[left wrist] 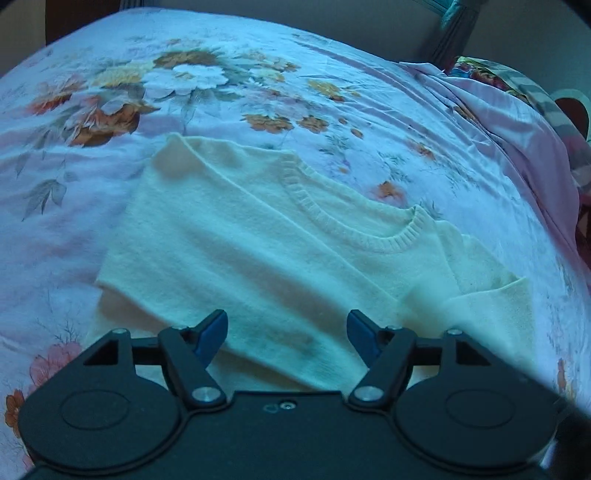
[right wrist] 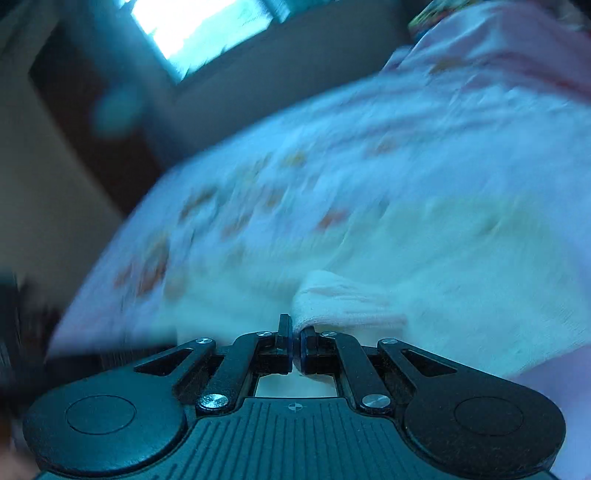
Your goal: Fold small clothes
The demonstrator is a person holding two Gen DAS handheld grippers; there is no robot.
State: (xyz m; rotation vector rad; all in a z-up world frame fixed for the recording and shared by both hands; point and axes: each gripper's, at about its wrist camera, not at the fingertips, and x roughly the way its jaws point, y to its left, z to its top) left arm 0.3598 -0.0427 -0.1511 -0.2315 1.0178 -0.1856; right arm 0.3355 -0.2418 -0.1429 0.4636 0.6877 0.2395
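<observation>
A small cream knit sweater (left wrist: pixel 266 243) lies on the floral bed sheet (left wrist: pixel 110 92), its ribbed neckline (left wrist: pixel 354 229) toward the right and its left side folded over. My left gripper (left wrist: pixel 287 330) is open and empty, just above the sweater's near edge. In the blurred right wrist view, my right gripper (right wrist: pixel 295 334) is shut on a bunched fold of the sweater (right wrist: pixel 343 299) and holds it above the rest of the garment (right wrist: pixel 461 266).
The bed sheet (right wrist: pixel 332 147) spreads around the sweater. Rumpled pink bedding and a patterned pillow (left wrist: pixel 517 96) pile up at the right. The bed edge, a dark wall and a bright window (right wrist: pixel 199 26) lie to the left in the right wrist view.
</observation>
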